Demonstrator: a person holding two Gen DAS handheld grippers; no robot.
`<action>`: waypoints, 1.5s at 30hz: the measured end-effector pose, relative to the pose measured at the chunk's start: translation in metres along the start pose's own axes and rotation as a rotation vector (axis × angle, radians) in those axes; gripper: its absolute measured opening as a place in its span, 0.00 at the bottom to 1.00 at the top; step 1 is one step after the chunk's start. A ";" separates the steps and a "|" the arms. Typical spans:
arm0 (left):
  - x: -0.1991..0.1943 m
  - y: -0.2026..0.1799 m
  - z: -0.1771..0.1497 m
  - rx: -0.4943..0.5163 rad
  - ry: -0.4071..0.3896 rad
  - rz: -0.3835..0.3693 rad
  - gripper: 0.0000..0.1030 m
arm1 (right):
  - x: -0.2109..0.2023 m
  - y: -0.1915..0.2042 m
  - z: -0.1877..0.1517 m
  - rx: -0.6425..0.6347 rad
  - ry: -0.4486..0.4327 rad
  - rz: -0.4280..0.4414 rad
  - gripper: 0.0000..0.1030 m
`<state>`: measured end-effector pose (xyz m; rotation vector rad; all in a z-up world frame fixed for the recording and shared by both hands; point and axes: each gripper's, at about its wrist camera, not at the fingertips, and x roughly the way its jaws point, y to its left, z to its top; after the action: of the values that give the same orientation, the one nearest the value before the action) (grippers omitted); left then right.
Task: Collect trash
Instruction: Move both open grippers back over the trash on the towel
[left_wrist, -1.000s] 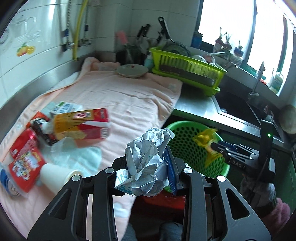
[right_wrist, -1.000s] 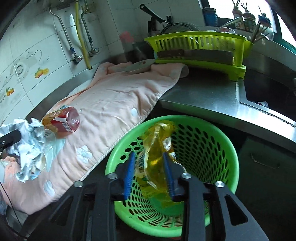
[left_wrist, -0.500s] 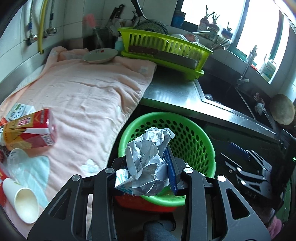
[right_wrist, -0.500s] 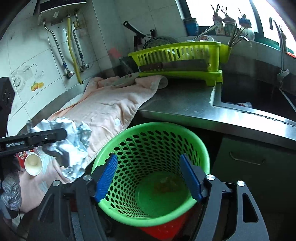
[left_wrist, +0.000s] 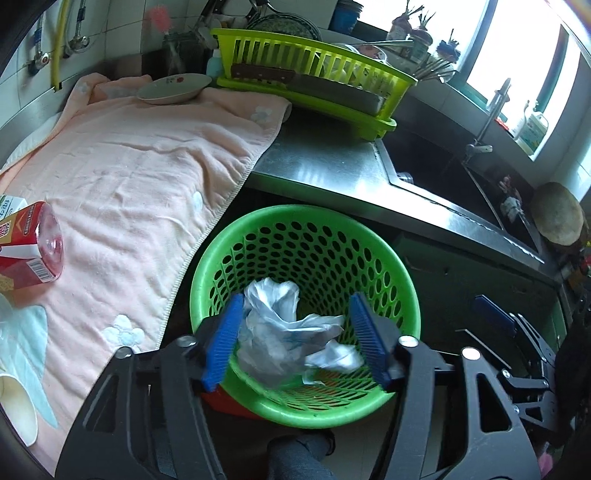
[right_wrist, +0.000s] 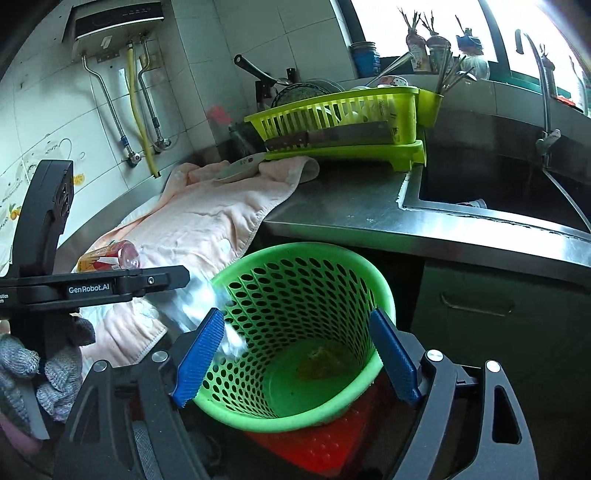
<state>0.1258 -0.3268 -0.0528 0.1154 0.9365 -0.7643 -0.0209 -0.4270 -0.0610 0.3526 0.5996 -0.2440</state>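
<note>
Steel kitchen counter (left_wrist: 321, 162) draped with a pink towel (left_wrist: 129, 177), green basket (left_wrist: 391, 266) below its edge.
Left gripper (left_wrist: 295, 332) and right gripper (right_wrist: 295, 354) both hang spread wide over the basket; crumpled paper (left_wrist: 280, 328) sits loose between the left jaws, gripped by neither.

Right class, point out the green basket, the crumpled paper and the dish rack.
green basket (right_wrist: 295, 254): right wrist view, far rim.
crumpled paper (left_wrist: 273, 325): left wrist view, middle of wad.
dish rack (right_wrist: 347, 110): right wrist view, slatted front wall.
</note>
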 end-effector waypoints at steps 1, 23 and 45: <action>-0.001 0.001 -0.001 0.000 -0.002 0.000 0.63 | 0.000 0.000 0.000 -0.001 0.000 0.003 0.76; -0.116 0.089 -0.036 -0.164 -0.144 0.268 0.73 | 0.020 0.101 0.009 -0.163 0.036 0.200 0.86; -0.236 0.244 -0.106 -0.539 -0.251 0.530 0.76 | 0.062 0.279 -0.010 -0.421 0.145 0.541 0.88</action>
<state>0.1247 0.0240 0.0072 -0.1976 0.7923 -0.0206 0.1137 -0.1763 -0.0351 0.1143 0.6576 0.4271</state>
